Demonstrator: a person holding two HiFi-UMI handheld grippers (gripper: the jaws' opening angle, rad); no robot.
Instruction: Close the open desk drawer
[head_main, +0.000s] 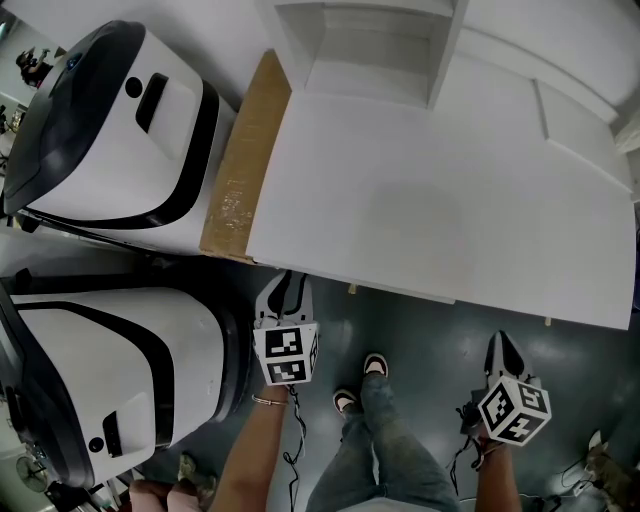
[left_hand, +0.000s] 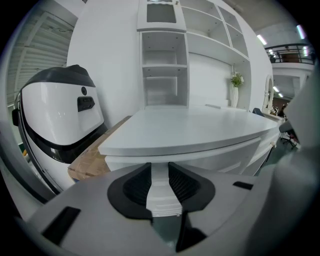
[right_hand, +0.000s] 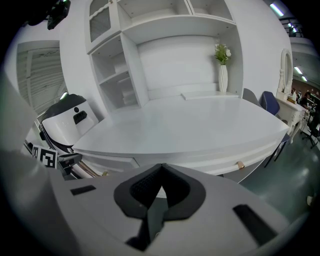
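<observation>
1. The desk (head_main: 420, 200) was white, broad and flat-topped.
2. Its drawer (right_hand: 215, 161) showed as a white front just under the top's edge, with a small brass knob (right_hand: 240, 165).
3. From above, it lay tucked beneath that edge.

Head view: the drawer is hidden under the flat white desk top (head_main: 420, 200). Only a small tan stub (head_main: 351, 289) shows at the front edge, too small to identify. The desk top's right end is cut off by the frame. The rounded white-and-black machine (head_main: 100, 380) is cut off at the left, the person's legs (head_main: 385, 450) at the bottom. The left gripper (head_main: 290, 288) has its tips at the desk edge; contact is unclear.

Left gripper view: a white strip (left_hand: 161, 192) sits between the jaws; gripped or merely behind them, cannot tell. A pale blur (left_hand: 300, 150) fills the right side.
</observation>
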